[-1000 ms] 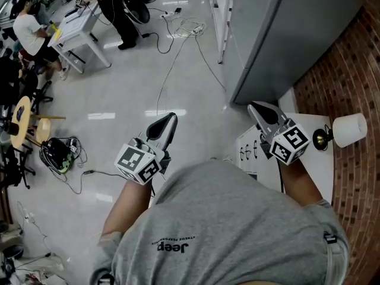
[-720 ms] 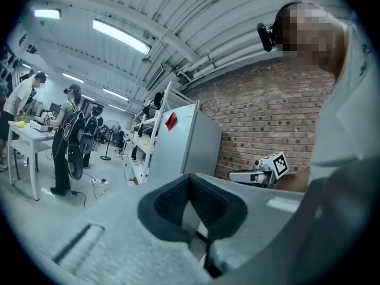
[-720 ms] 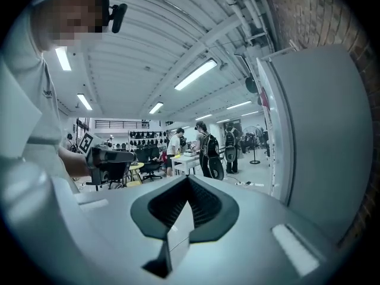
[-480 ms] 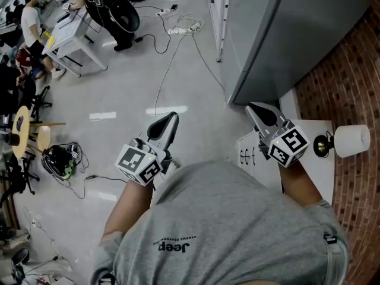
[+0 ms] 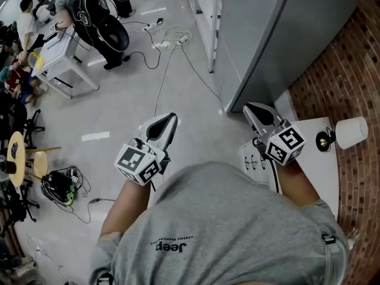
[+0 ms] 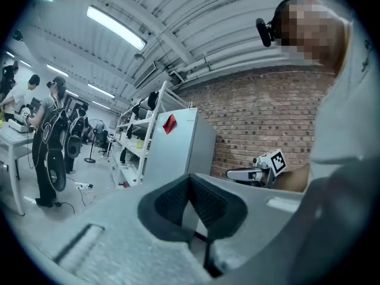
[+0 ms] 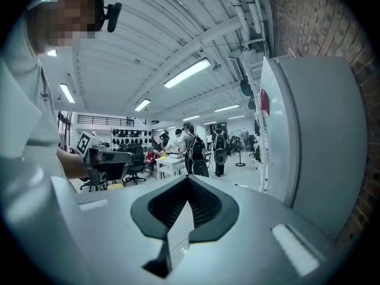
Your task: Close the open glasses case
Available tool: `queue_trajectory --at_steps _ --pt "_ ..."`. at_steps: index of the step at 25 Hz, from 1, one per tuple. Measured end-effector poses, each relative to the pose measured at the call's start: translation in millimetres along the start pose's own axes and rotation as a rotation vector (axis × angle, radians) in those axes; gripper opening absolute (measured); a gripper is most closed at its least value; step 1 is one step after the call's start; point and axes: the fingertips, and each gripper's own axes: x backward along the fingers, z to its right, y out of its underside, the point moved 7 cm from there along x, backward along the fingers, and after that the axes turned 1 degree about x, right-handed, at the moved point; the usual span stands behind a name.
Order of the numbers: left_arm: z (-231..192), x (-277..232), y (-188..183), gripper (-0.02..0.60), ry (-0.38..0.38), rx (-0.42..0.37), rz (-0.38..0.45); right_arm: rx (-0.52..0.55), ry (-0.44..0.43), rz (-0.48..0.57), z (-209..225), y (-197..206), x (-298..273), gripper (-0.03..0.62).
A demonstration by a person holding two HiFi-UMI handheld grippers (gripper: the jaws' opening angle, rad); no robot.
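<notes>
My left claw (image 5: 165,122) and right claw (image 5: 255,110) are pressed together, empty (no glasses case in sight); closing hasn't begun, so next I must find it.

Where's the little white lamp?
In the head view, the small white-shaded lamp sits far right on the white table, beside the brick wall, near the right gripper.
</notes>
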Motion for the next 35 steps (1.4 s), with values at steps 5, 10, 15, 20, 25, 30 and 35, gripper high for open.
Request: queue_trajectory --at_steps 5,10,15,20,25,30,35 --pt "-15.3 11.6 -5.7 -0.003 -0.004 -0.002 0.007 0.020 -0.010 -0.008 -8.9 -4.9 -19.4 0.011" --pt "-15.6 6.1 -5.5 -0.003 -0.004 0.004 0.009 0.016 -0.014 -0.012 -1.4 -5.0 -22.5 0.010" --pt "-12.6 2.4 -9.2 0.076 0.016 -0.009 0.016 0.019 -0.084 -0.024 -4.6 -8.3 -25.4 0.114" --pt "-9.3 -10.1 -5.9 0.210 0.069 -0.042 -0.031 0.078 -0.149 -0.051 -5.5 -11.2 -22.4 0.253" --pt "-2.7 -35.0 2.6 0.218 0.134 -0.045 -0.073 0.087 -0.092 -0.075 14.7 -9.5 -4.8 0.258" --pt "16.4 -80.2 17.6 0.224 0.229 -0.050 -0.120 0.084 -0.012 -0.103 45.1 1.4 29.5 0.259" --pt "48.3 -138.2 42.2 0.225 0.348 -0.042 -0.170 0.071 0.073 -0.169 84.0 29.3 76.1 0.262"
